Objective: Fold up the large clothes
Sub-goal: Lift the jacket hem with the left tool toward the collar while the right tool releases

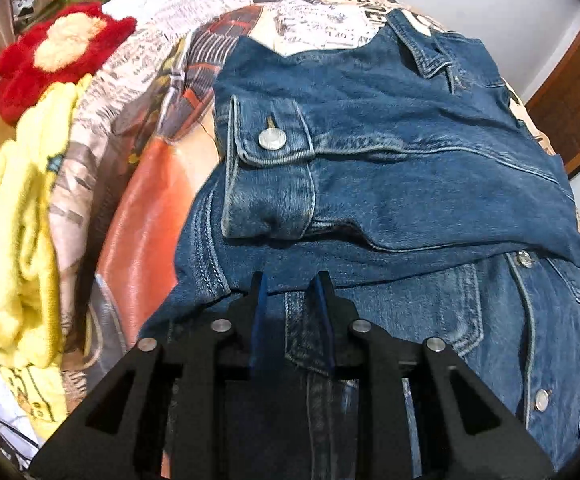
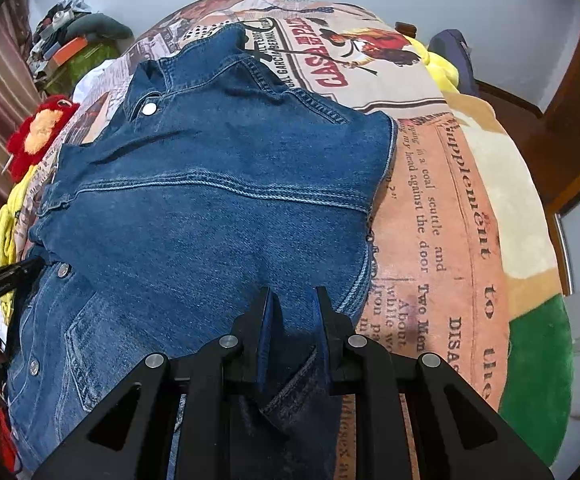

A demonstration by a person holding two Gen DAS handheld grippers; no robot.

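A blue denim jacket [image 1: 370, 180] lies on a printed bedspread [image 1: 137, 232], with one sleeve folded across it and its buttoned cuff [image 1: 271, 139] on top. My left gripper [image 1: 290, 284] points down over the jacket's near left edge. Its fingers stand a little apart, and the denim lies loose under the gap. In the right wrist view the same jacket [image 2: 209, 220] shows its back panel and collar. My right gripper [image 2: 292, 300] is shut on a fold of denim at the jacket's near right edge. The cloth bunches up between its pads.
A yellow garment [image 1: 13, 240] is heaped to the left of the jacket, with a red plush toy [image 1: 61, 48] behind it. The bedspread [image 2: 430, 220] stretches out to the right of the jacket. A pile of clutter [image 2: 69, 44] sits at the far left, and wooden furniture [image 2: 570, 120] stands at the right.
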